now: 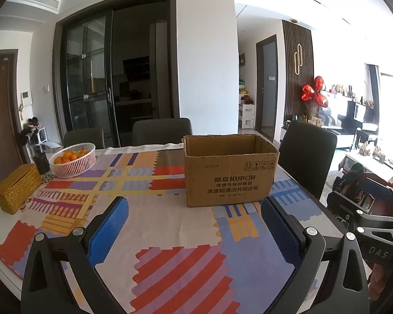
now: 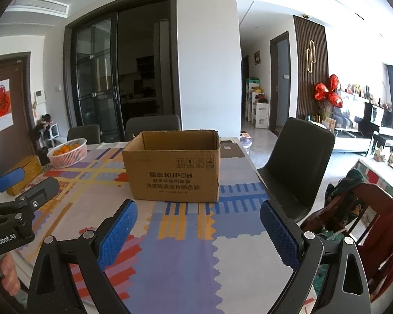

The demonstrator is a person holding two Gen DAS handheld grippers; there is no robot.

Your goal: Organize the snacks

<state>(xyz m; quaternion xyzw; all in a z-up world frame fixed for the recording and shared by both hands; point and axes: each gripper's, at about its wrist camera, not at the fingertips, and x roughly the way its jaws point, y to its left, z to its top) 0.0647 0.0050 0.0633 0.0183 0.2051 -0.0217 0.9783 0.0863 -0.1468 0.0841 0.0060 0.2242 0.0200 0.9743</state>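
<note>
Currently: both jaws spread, empty | cardboard box (image 2: 173, 167) ahead of right gripper (image 2: 198, 231), left gripper (image 1: 194, 229) | likely light, stiff; grip rim wall.

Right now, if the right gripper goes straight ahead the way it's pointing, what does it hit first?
Probably the box. The right gripper is open and empty, with only bare tablecloth between it and the box's printed front, though its height above the table is unclear.

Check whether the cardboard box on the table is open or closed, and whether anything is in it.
Open: the cardboard box stands upright with no flaps over its top, inner walls visible. Contents: cannot tell, its floor is hidden.
</note>
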